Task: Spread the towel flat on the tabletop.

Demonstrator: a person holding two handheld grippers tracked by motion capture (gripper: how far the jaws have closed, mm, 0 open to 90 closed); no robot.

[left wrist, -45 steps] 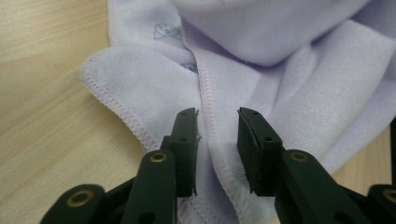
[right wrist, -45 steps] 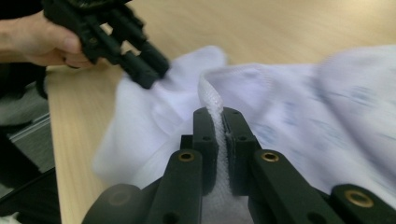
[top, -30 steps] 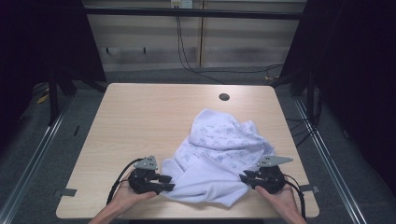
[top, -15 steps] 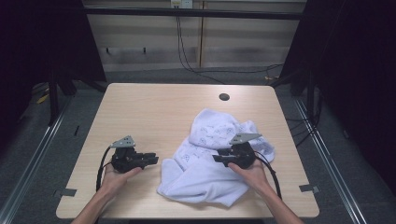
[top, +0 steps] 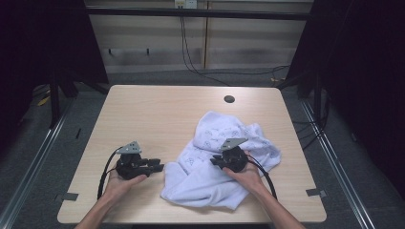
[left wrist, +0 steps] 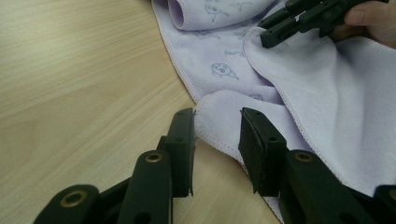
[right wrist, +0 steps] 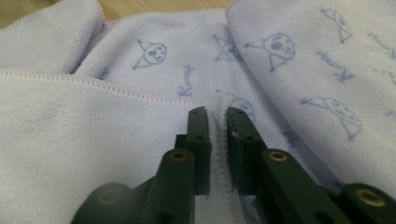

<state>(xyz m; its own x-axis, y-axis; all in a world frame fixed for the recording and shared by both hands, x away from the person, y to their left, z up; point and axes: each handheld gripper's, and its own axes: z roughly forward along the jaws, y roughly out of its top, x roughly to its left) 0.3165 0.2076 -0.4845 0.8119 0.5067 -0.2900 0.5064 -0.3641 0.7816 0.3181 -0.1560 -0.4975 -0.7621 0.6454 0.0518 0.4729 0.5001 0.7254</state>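
Forearms enter over the table's (top: 157,109) near edge. Left gripper (top: 152,166) lies level, its jaws partly open and just widened, a towel (top: 215,131) corner between them, seemingly untouched. Right gripper (top: 216,162) sits atop the crumpled towel toward the near right corner, jaws just closed, pinching a fold.

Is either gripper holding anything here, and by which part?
The right gripper pinches a hemmed edge fold of the lavender towel. The left gripper is open, holding nothing, its jaws flanking a towel corner.
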